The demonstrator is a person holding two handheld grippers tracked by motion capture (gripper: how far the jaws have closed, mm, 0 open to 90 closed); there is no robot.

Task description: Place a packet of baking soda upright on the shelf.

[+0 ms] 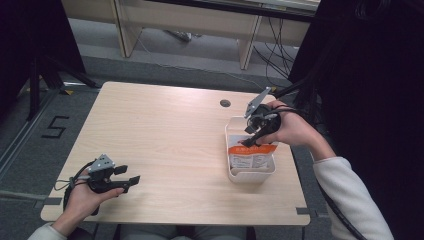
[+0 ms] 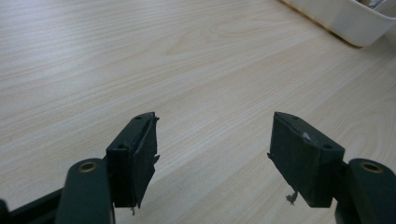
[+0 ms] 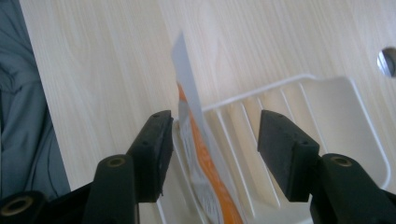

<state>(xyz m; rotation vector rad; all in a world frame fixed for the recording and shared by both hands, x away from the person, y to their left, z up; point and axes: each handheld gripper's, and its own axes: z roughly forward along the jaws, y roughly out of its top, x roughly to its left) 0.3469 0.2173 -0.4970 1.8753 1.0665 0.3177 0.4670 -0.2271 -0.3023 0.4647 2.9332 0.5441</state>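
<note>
Right gripper is held over the white tray at the right side of the bench. Its fingers are seen spread wide, and nothing is clamped. The orange-and-white packet is seen standing on edge between the fingers, tilted, much closer to the left-hand finger in the right gripper view. Whether that finger is touched by the packet cannot be told; the other finger is well clear of it. The packet's lower end is set inside the tray against the ribbed floor, and its upper edge rises past the fingertips. In the high view the packet is seen lying in the near half of the tray, just below the fingers.

Left gripper is held low over the bench near its front left corner, well apart from the tray. Its fingers are wide open with only bare wood between them. A corner of the tray is seen far beyond the fingertips, at upper right in the left gripper view.
</note>
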